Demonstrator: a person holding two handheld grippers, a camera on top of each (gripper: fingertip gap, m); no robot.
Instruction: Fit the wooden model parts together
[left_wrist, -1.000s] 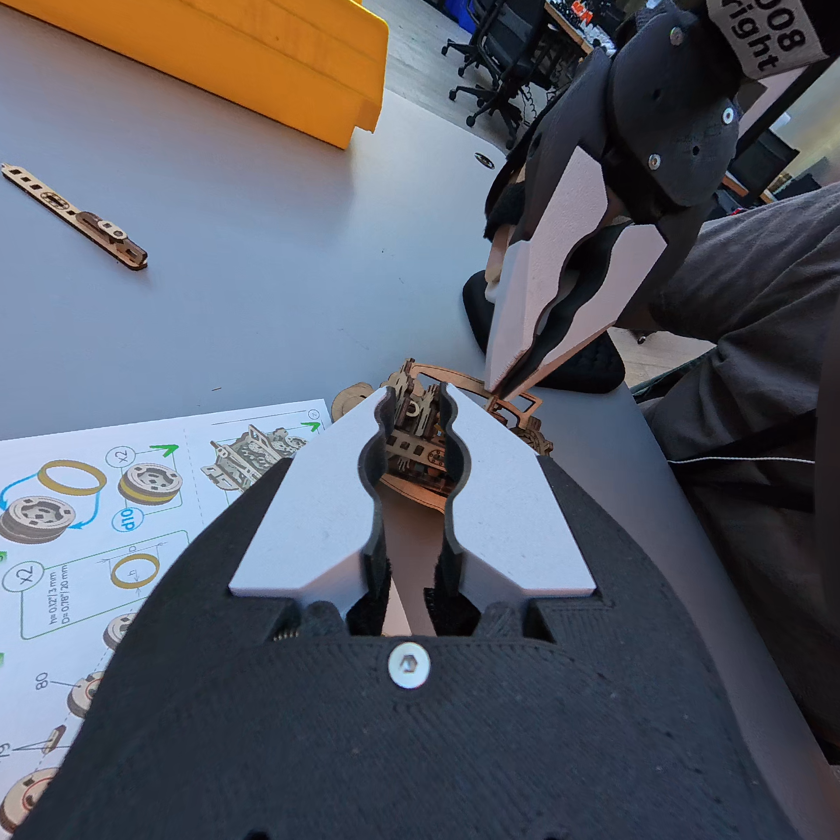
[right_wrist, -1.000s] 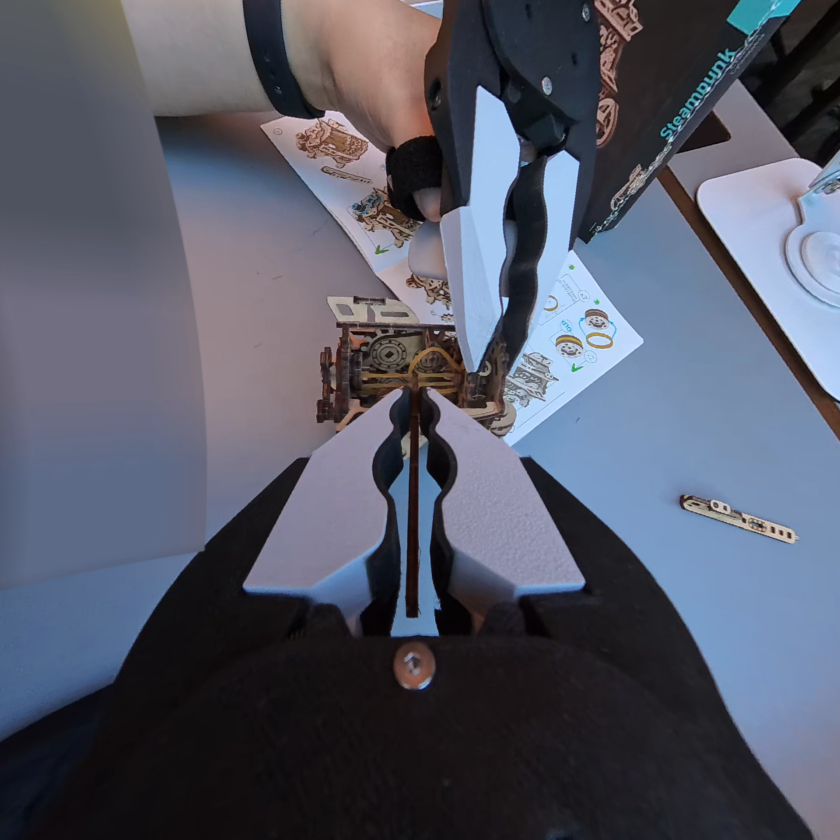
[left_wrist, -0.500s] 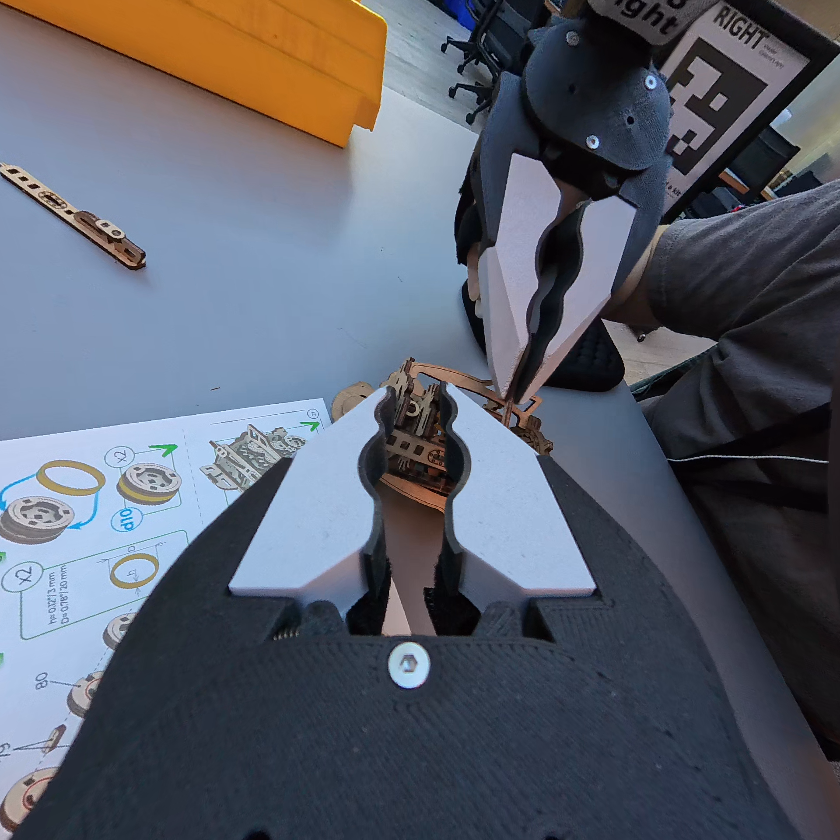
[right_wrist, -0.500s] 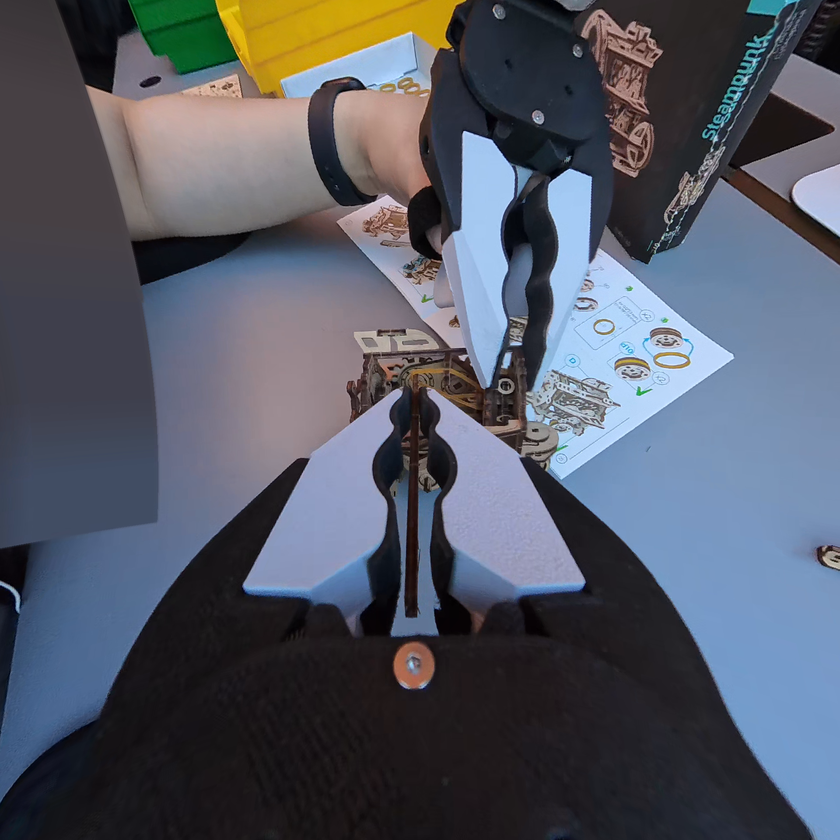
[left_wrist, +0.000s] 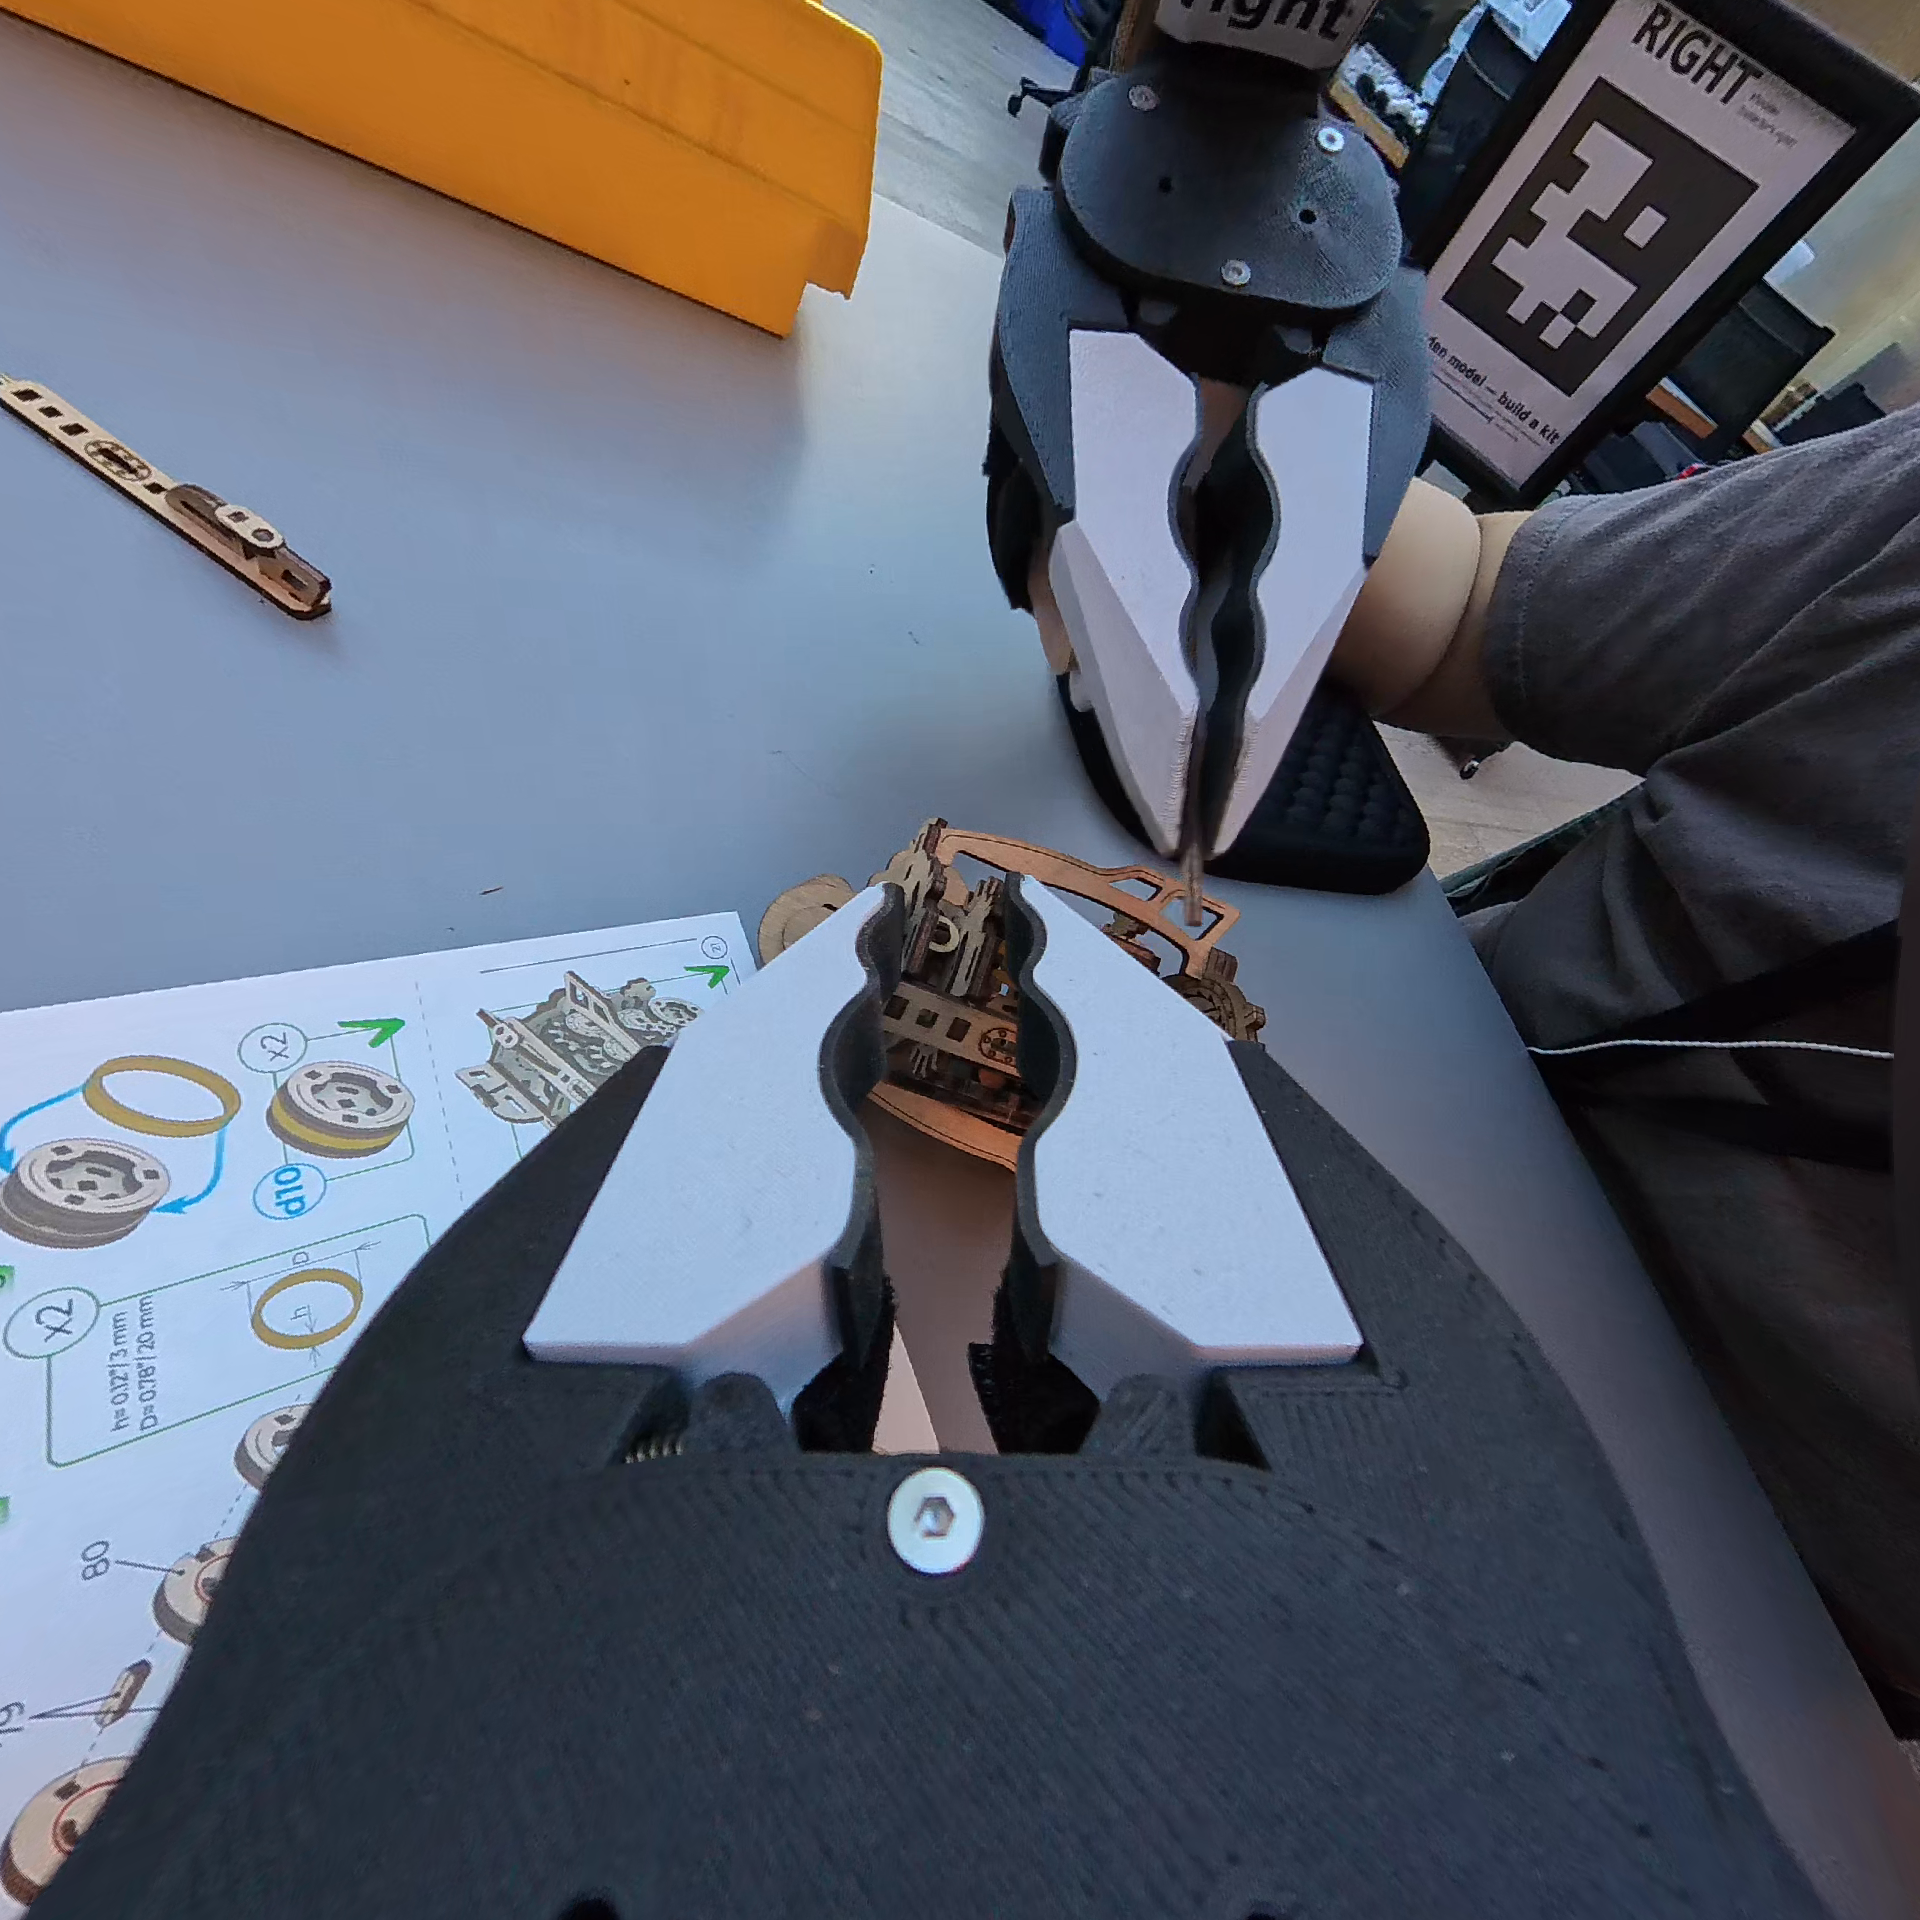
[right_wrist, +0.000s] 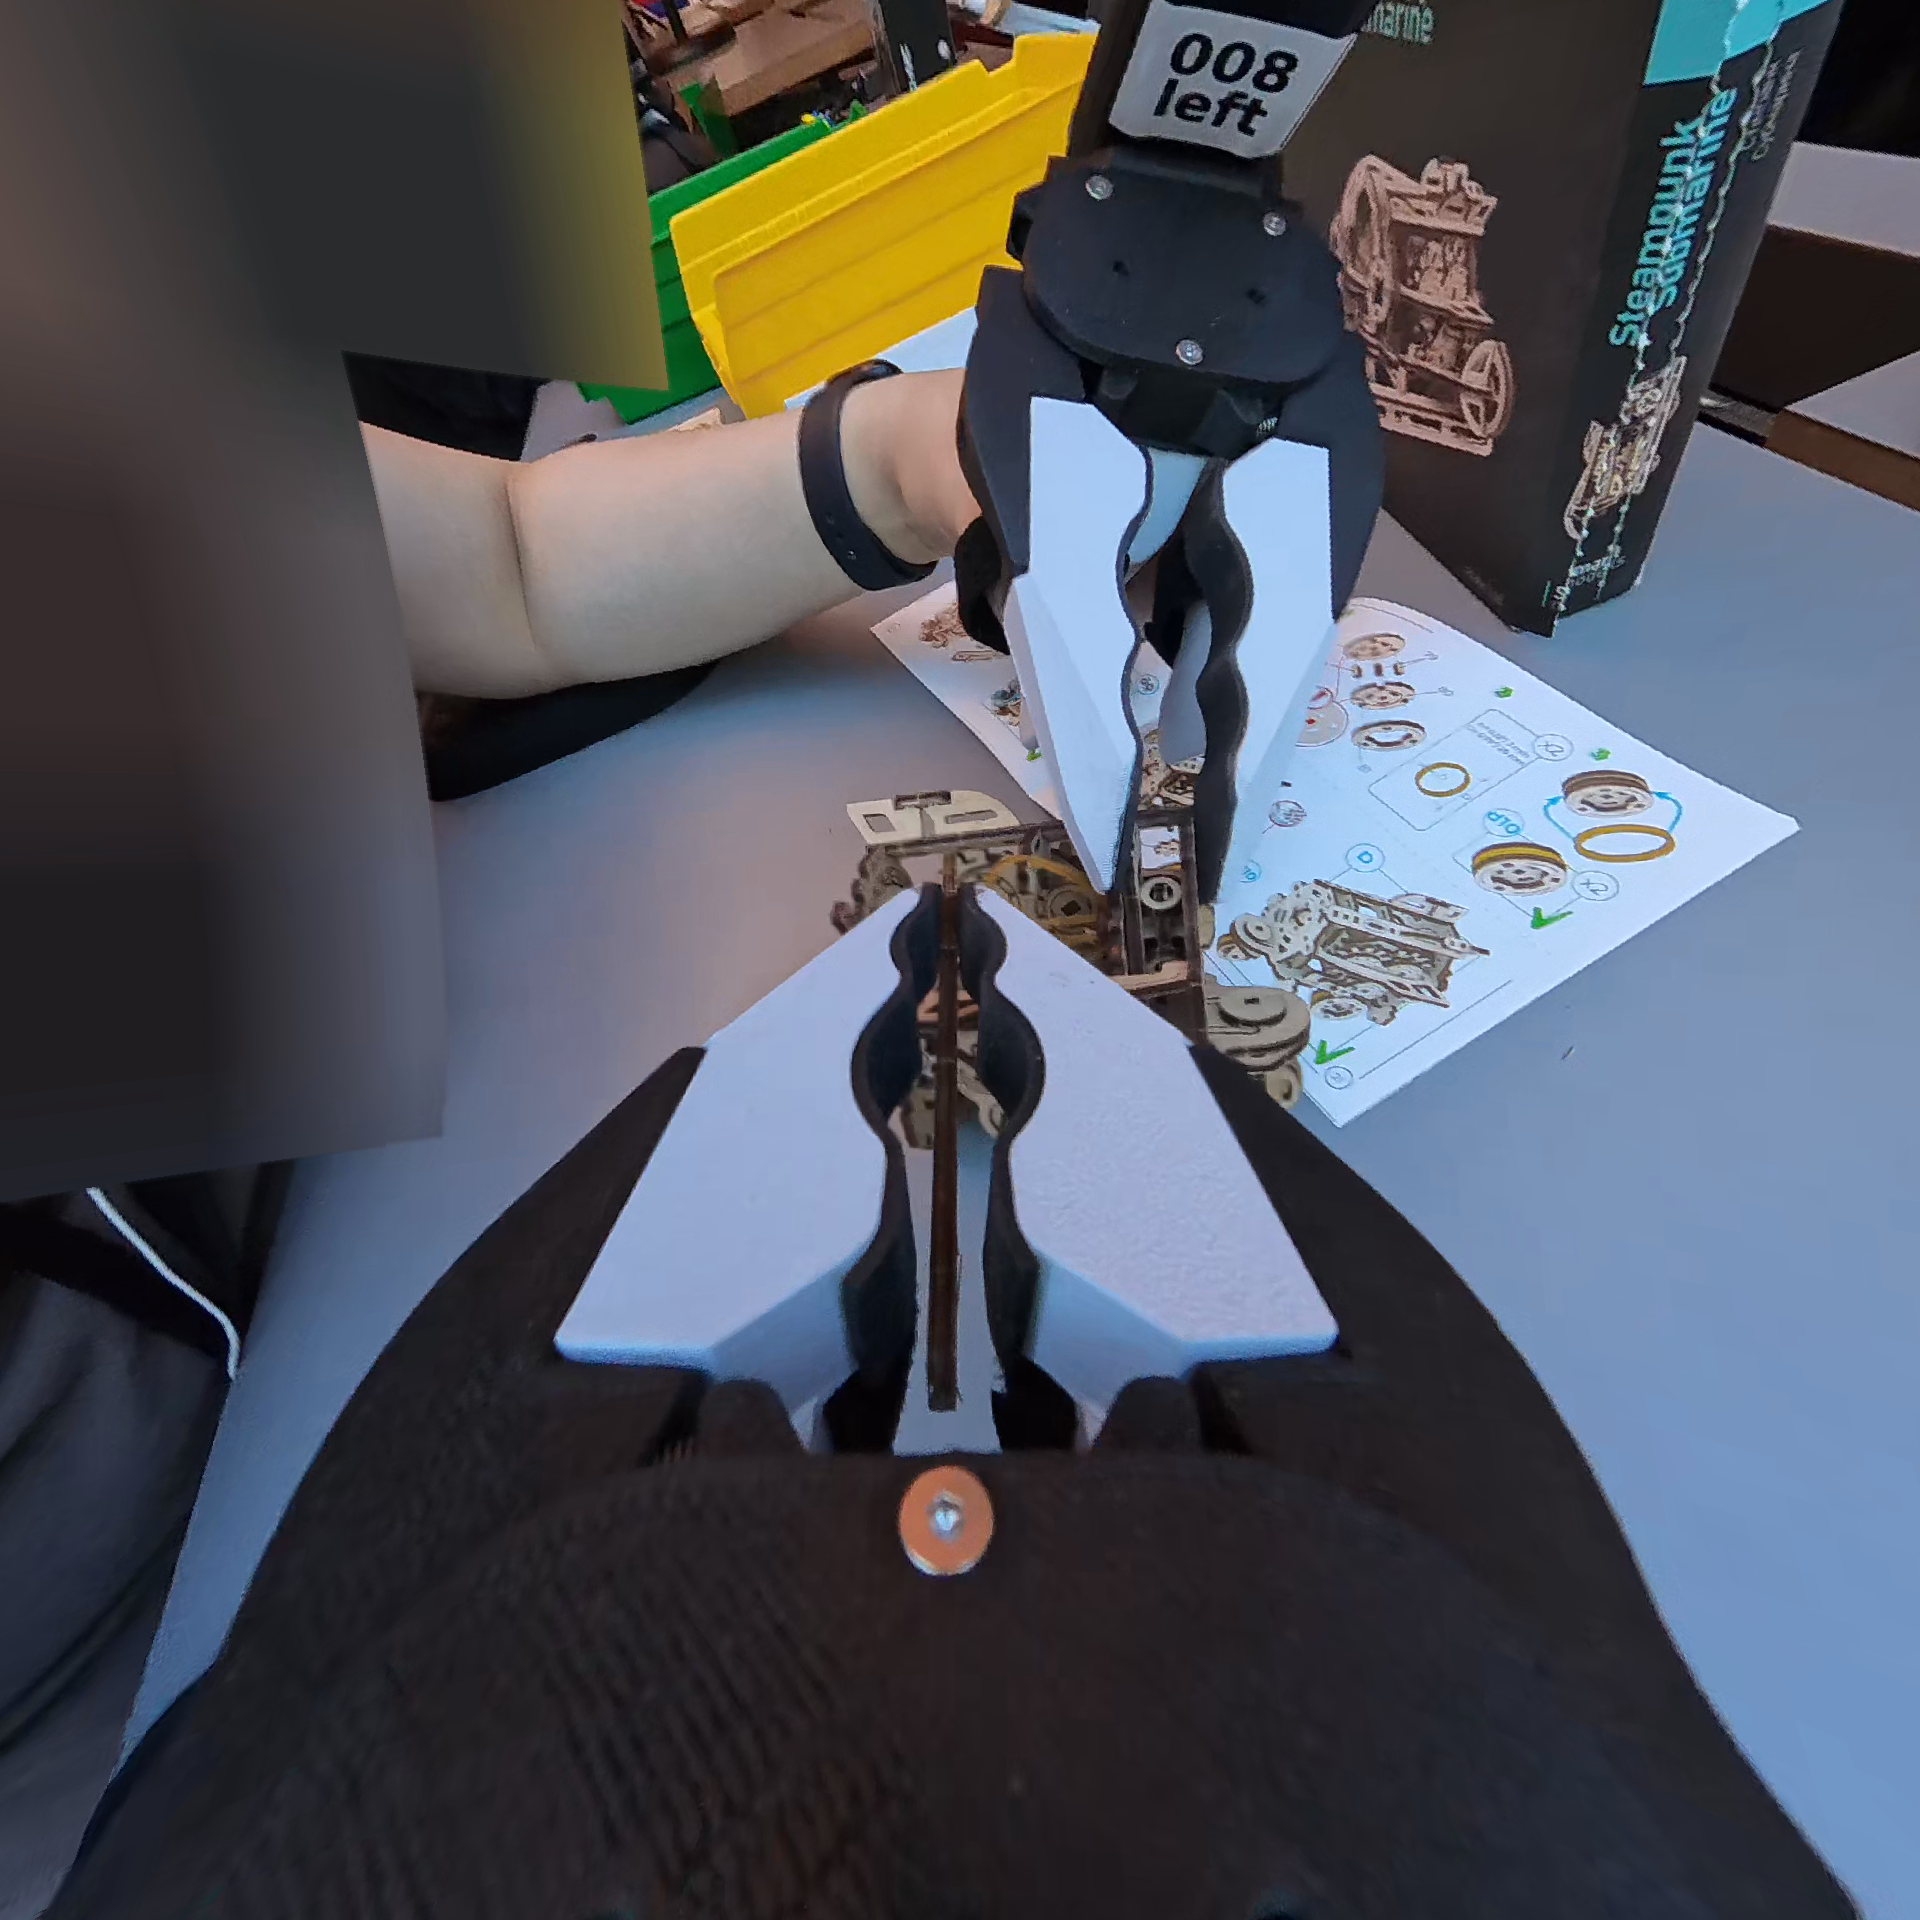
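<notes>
- Left wrist view: left gripper (left_wrist: 948, 920) clamps the wooden model (left_wrist: 1049, 987) on the table (left_wrist: 540, 623), beside the instruction sheet (left_wrist: 260, 1143). Right gripper (left_wrist: 1195, 831) pinches a thin wooden strip (left_wrist: 1193, 883), its tip at the model's top frame. Advice: brace firmly, lower the strip straight.
- Right wrist view: the strip (right_wrist: 943, 1143) is seen edge-on; its slot is hidden behind the fingers.

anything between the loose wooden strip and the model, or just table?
Just bare grey table. The left wrist view shows nothing lying between the loose wooden strip and the wooden model.
</notes>
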